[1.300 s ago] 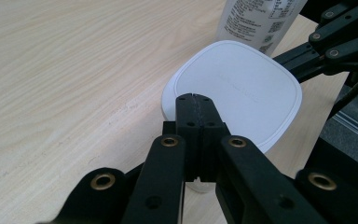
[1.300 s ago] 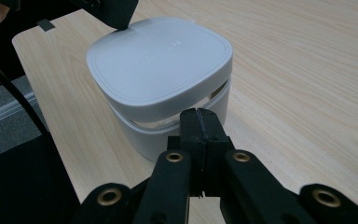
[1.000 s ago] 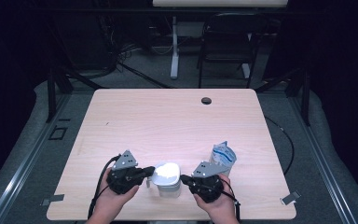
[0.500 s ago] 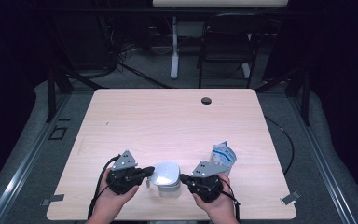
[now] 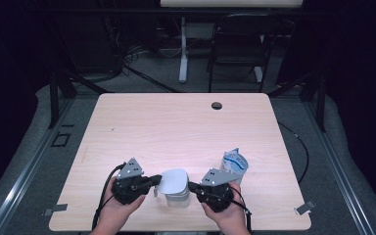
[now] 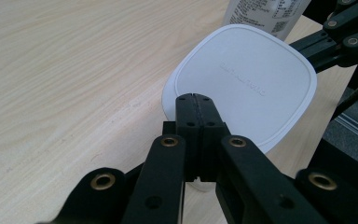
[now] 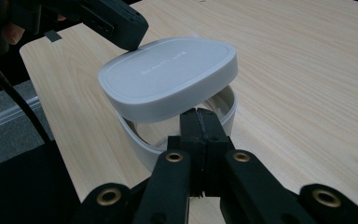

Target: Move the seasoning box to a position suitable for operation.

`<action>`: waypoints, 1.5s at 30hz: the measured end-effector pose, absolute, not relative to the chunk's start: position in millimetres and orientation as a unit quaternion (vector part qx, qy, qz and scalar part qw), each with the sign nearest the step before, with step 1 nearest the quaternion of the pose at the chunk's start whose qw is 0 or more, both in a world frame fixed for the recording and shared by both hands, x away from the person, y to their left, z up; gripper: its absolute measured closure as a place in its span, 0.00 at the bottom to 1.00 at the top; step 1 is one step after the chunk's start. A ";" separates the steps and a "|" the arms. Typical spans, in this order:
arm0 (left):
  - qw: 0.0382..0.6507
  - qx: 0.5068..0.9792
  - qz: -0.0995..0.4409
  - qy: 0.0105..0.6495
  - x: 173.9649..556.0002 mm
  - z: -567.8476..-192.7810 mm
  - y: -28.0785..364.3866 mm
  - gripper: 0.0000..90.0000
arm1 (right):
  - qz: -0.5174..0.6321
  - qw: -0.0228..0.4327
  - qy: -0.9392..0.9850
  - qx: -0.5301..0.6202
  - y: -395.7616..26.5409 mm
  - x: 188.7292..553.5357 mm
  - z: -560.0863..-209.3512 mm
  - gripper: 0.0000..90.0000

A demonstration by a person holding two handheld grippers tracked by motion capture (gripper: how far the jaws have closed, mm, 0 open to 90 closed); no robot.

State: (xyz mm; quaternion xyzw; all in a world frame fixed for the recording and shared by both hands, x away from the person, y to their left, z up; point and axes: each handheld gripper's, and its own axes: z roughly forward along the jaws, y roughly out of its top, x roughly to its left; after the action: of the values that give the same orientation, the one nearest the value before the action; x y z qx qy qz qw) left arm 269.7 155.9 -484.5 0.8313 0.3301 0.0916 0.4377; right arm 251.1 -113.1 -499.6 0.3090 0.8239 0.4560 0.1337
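Bright lit table (image 5: 186, 132), dark surroundings, soft shadows, slight blur, near black fingers (image 6: 196, 126) unsharp

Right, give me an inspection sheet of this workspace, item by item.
Surface: light wood table, with a dark round grommet near the far edge.
Job's things: white container near the front edge; its white lid sits tilted, lifted off the rim on one side.
Clutter: blue and white pouch standing right of the container.
Grippers: left hand-held gripper shut on the lid's edge; right hand-held gripper shut on the container's rim.
Cables: black cable trailing from the left hand-held gripper; another on the floor at the right.
Surroundings: dark room, chair, table leg beyond.
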 end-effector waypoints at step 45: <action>0.438 0.831 0.086 0.332 270.4 -489.2 162.1 1.00 | 0.458 0.141 0.829 0.289 -95.9 254.7 -474.5 1.00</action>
State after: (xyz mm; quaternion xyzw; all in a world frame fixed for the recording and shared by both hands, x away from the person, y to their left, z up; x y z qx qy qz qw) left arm 270.4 162.1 -489.2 0.8310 0.3318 0.0863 0.4380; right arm 254.7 -95.9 -474.5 0.2894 0.8288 0.4578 0.1405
